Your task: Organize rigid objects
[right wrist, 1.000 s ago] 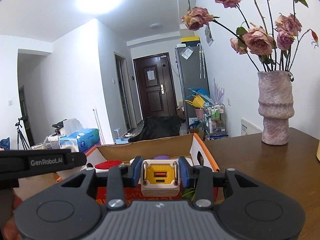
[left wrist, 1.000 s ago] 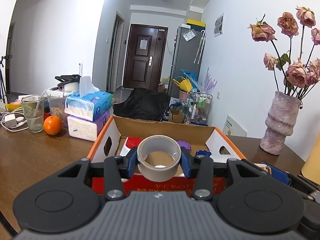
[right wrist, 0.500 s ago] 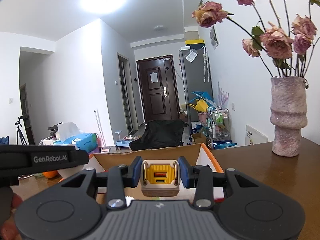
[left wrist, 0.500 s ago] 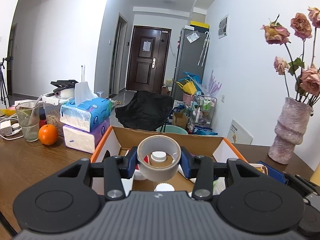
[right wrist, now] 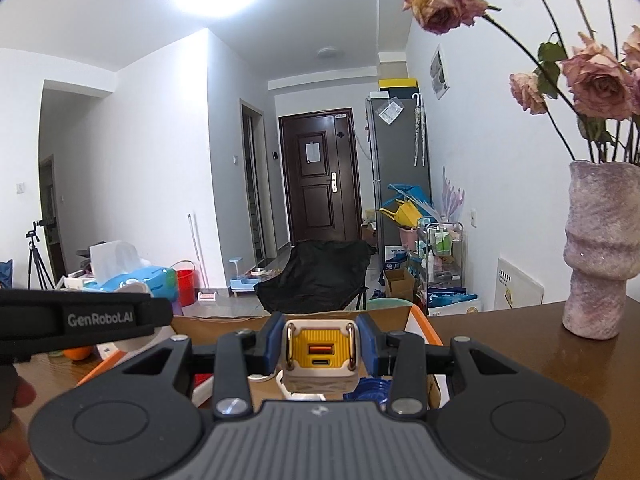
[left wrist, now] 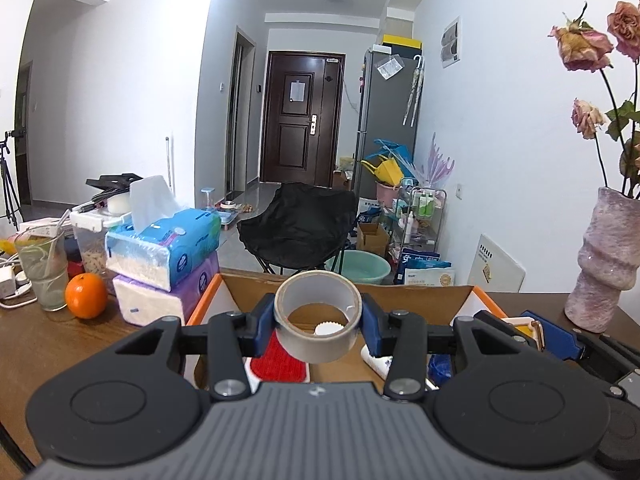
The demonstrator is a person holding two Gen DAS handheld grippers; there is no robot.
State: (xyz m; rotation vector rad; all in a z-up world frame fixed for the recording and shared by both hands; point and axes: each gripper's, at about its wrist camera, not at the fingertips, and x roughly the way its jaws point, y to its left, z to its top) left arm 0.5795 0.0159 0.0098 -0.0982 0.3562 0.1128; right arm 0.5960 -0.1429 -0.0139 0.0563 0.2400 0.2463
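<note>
Left wrist view: one roll of tape [left wrist: 318,316] sits pinched between the left claw [left wrist: 318,322] and its two blue pads, hole facing up and slightly toward the camera, held above one open cardboard box [left wrist: 448,300]. Below it lie a red brush [left wrist: 280,360] at 7 o'clock and a white cap [left wrist: 329,328] seen through the hole. Out at 9 o'clock stand two stacked tissue packs [left wrist: 168,264], one orange [left wrist: 86,295] and one glass [left wrist: 42,268]; one vase [left wrist: 604,264] stands at 3 o'clock.

Right wrist view: the right claw [right wrist: 320,350] squeezes one cube-shaped charger [right wrist: 320,354], its yellow port face toward the camera, over the same box [right wrist: 420,320]. A blue piece [right wrist: 368,390] lies below at 5 o'clock.
</note>
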